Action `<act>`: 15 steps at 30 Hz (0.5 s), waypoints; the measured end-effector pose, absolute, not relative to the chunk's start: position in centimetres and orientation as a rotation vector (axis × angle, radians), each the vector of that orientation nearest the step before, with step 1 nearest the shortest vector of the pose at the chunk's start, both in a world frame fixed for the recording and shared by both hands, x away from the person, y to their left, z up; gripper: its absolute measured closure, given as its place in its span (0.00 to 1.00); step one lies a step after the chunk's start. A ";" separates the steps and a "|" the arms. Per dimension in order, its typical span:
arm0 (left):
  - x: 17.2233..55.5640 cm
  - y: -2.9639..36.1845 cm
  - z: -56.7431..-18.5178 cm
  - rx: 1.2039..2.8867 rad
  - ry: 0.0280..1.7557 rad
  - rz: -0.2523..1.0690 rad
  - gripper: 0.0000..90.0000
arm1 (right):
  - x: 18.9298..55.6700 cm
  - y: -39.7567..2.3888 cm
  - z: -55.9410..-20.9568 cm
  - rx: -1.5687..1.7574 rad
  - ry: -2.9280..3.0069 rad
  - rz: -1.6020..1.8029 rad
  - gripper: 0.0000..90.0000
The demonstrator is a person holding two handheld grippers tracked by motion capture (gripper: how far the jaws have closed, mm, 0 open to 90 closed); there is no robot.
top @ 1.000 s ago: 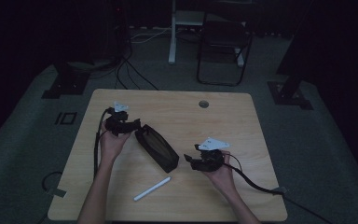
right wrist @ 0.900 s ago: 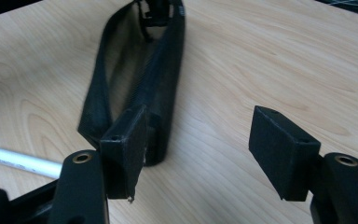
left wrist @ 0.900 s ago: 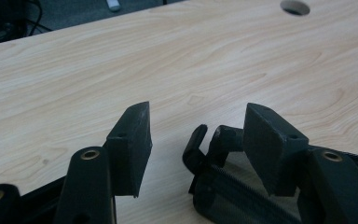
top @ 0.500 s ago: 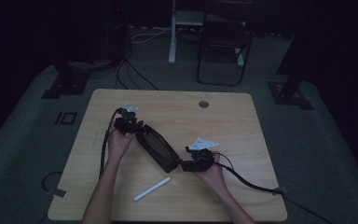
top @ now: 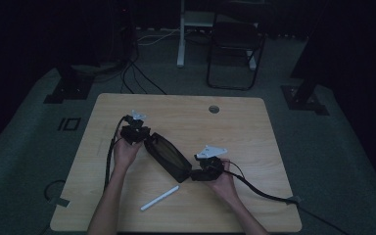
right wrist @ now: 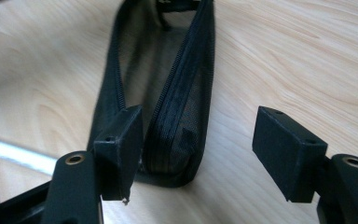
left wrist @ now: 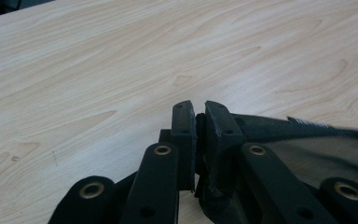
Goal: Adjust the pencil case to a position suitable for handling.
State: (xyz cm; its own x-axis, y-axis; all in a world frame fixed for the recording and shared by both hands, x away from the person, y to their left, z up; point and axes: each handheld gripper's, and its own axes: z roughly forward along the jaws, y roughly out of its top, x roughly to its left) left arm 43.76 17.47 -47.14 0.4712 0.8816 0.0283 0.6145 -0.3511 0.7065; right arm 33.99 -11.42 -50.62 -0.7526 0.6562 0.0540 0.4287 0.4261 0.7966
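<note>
I am working at a pale wooden table [top: 254, 127] seen from above in a dim room. A long black mesh pencil case [top: 169, 156] lies near its middle, unzipped, its long axis running diagonally from the far left toward the near right. My two hands sit at its opposite ends. The left tongs [top: 138, 137] are at the far-left end; in the left gripper view their jaws have just been closing and are now clamped on the case's end fabric [left wrist: 307, 135]. The right tongs [top: 200, 174] sit at the near-right end, jaws spread apart. In the right gripper view the case [right wrist: 177, 107] stretches straight away from me, and its near end lies between the jaws, beside the left pad and well clear of the right one, so nothing is pinched there. A white pen [top: 159, 198] lies on the table just in front of the case, nearer my right hand, roughly parallel to the case.
</note>
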 end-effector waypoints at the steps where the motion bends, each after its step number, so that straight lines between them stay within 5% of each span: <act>1: 43.6 17.5 -47.1 2.090 1.234 0.545 0.92 | 34.1 -11.5 -50.6 0.949 2.401 1.218 0.38; 15: 41.1 17.8 -47.1 2.077 1.215 0.559 0.93 | 33.2 -12.4 -49.0 0.956 2.348 1.264 0.36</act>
State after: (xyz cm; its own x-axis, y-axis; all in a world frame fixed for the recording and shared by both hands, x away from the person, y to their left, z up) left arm 41.14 17.76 -47.07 0.4776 0.8779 0.0334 0.5964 -0.3519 0.7214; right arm 33.23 -12.38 -49.00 -0.7304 0.6817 0.0421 0.4105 0.3890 0.8247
